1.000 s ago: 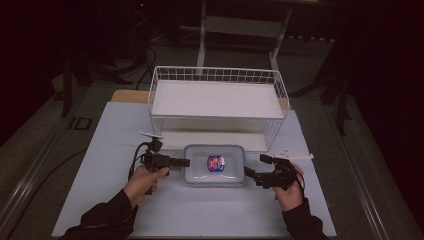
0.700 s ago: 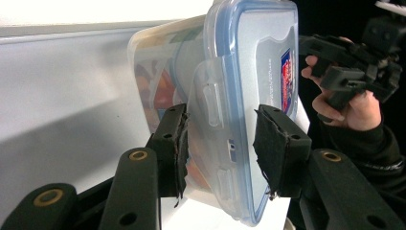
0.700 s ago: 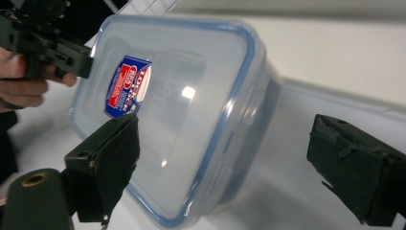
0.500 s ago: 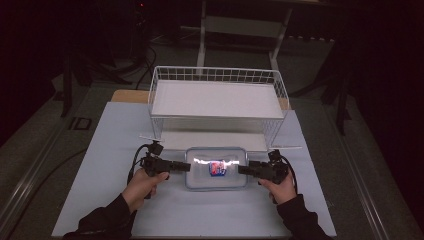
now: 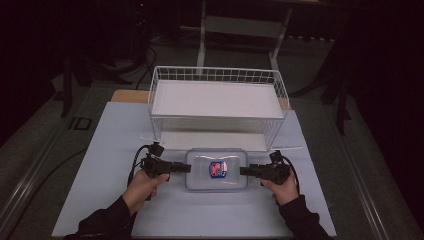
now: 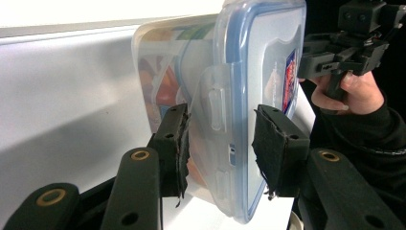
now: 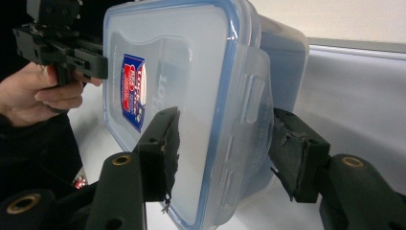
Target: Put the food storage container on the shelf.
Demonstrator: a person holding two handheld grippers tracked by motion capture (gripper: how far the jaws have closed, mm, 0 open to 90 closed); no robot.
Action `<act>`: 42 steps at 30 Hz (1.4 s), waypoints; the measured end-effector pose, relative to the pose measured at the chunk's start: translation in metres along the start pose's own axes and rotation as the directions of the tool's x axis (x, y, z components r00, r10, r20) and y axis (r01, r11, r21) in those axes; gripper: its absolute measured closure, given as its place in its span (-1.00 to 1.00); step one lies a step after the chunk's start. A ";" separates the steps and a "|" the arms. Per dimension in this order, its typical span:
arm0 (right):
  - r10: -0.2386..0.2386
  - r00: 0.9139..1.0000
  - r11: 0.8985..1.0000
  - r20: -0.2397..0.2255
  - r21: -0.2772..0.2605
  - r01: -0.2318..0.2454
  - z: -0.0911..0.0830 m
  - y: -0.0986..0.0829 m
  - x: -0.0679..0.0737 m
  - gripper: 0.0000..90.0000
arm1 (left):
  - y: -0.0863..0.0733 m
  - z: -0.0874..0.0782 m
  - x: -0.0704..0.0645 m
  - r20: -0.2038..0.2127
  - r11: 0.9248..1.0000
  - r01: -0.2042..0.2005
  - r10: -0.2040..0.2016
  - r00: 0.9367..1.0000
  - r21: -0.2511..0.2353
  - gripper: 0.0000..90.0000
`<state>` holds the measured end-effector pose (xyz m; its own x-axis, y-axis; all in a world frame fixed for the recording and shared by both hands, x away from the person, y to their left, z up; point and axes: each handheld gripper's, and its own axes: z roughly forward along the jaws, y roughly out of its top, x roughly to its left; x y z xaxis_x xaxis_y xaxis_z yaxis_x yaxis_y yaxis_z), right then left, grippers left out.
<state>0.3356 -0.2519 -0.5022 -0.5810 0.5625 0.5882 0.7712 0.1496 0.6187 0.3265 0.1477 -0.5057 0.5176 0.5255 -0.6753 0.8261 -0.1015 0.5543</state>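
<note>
A clear rectangular plastic food box with a blue-rimmed lid (image 5: 216,169) lies at lower centre of the high view, before a white wire basket (image 5: 217,75). The left gripper (image 5: 184,168) and right gripper (image 5: 245,170) each straddle an end clasp, jaws spread.

The food box (image 5: 216,169) is clear, glossy plastic with a smooth, blue-rimmed lid (image 6: 265,72) and a shiny printed paper label (image 5: 218,169). Each tool, left (image 6: 220,139) and right (image 7: 222,143), is matt black plastic, its pads (image 6: 268,148) rough and frayed at the edges. The far basket (image 5: 217,107) is white-coated metal wire. The bench (image 5: 100,150) looks smooth, matt and pale.
</note>
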 end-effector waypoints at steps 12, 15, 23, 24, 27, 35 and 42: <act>-0.009 1.000 1.000 0.011 -0.002 0.009 -0.005 0.004 0.003 0.07 | 0.006 -0.001 -0.006 -0.017 0.999 -0.026 0.025 1.000 -0.022 0.26; -0.015 1.000 1.000 0.013 -0.010 0.015 -0.007 0.007 0.003 0.07 | 0.009 -0.002 -0.008 -0.019 0.999 -0.033 0.033 0.999 -0.030 0.26; -0.034 0.999 0.998 0.031 -0.048 0.036 -0.012 0.023 0.003 0.08 | 0.022 0.000 -0.009 -0.028 0.995 -0.074 0.073 0.997 -0.066 0.25; -0.034 0.999 0.998 0.031 -0.048 0.036 -0.012 0.025 0.003 0.08 | 0.024 0.001 -0.008 -0.029 0.995 -0.078 0.076 0.997 -0.068 0.25; -0.043 0.998 0.998 0.039 -0.054 0.045 -0.012 0.028 0.001 0.08 | 0.026 0.002 -0.008 -0.034 0.994 -0.082 0.080 0.996 -0.074 0.24; -0.044 0.998 0.996 0.049 -0.080 0.048 -0.013 0.040 -0.006 0.07 | 0.038 0.007 -0.006 -0.051 0.991 -0.087 0.082 0.995 -0.103 0.24; -0.054 0.997 0.993 0.052 -0.106 0.060 -0.012 0.051 -0.010 0.07 | 0.045 0.009 -0.004 -0.064 0.986 -0.103 0.095 0.993 -0.133 0.24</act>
<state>0.3774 -0.2599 -0.4704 -0.6077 0.5954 0.5255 0.7032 0.0959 0.7045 0.3632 0.1333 -0.4827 0.5784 0.5665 -0.5870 0.7317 -0.0420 0.6804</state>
